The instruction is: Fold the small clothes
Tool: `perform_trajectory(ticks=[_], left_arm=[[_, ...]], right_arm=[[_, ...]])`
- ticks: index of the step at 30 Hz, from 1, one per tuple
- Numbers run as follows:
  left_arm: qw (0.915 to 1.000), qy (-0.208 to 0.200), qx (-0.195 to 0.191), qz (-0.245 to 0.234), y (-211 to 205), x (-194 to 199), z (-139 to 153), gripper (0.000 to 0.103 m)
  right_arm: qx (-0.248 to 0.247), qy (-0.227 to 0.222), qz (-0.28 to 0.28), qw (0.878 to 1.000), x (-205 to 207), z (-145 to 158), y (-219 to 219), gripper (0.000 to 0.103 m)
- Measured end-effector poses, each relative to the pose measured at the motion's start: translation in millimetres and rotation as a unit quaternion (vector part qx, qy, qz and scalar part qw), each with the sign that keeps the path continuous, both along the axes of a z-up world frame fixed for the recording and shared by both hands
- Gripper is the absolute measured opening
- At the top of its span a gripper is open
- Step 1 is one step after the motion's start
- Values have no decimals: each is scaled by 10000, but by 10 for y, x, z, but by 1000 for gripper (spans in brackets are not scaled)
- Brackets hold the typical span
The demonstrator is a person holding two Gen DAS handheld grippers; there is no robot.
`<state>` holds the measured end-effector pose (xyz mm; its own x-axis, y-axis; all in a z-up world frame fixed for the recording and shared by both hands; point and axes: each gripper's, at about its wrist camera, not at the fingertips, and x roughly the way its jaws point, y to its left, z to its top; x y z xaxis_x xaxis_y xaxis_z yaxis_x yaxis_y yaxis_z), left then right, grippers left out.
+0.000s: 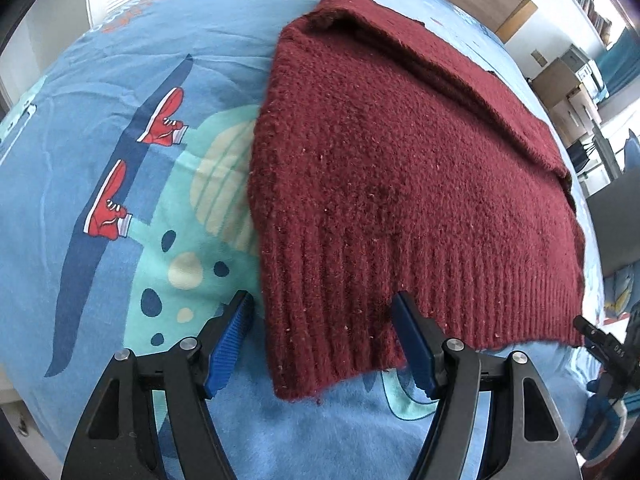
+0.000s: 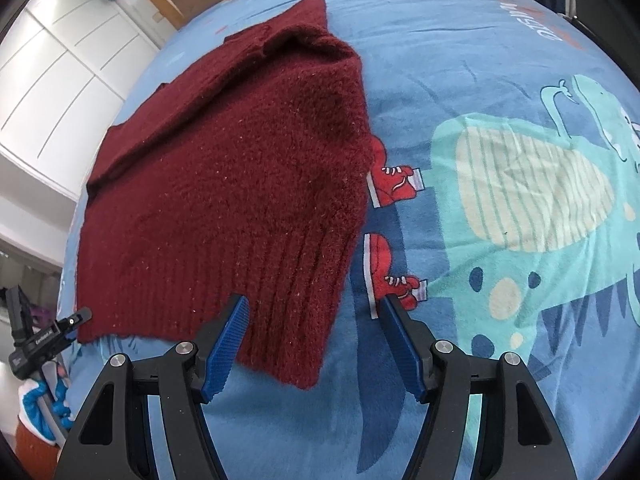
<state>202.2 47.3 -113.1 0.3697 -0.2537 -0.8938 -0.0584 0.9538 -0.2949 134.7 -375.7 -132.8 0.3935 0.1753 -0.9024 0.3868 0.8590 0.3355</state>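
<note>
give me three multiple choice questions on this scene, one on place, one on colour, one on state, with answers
1. Where does the dark red knitted sweater lie?
A. on the blue dinosaur-print bedspread
B. on a wooden chair
C. inside a basket

2. What colour are the sneakers printed on the bedspread?
A. yellow
B. red
C. black

3. How do the left claw and right claw stand?
A. both shut on the hem
B. one open, one shut
C. both open, each straddling a corner of the ribbed hem

Answers:
1 A, the sweater is spread across the printed cloth in both views.
2 B, the printed sneakers are red with white soles.
3 C, each claw's blue pads sit well apart with the hem between them.
</note>
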Motion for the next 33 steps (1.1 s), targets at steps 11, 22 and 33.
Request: perform_trajectory(ticks=[11, 22, 33], left_arm=[[9987, -213, 399, -233, -266, -15, -33, 65], [9979, -319, 321, -463, -352, 1, -65, 59], [9966, -399, 248, -678, -404, -10, -56, 47]], right_arm=[[-26, 90, 272, 9996, 95, -58, 109, 70], [177, 134, 319, 9992, 228, -99, 148, 70], [260, 145, 377, 9988, 374, -128, 269, 67]])
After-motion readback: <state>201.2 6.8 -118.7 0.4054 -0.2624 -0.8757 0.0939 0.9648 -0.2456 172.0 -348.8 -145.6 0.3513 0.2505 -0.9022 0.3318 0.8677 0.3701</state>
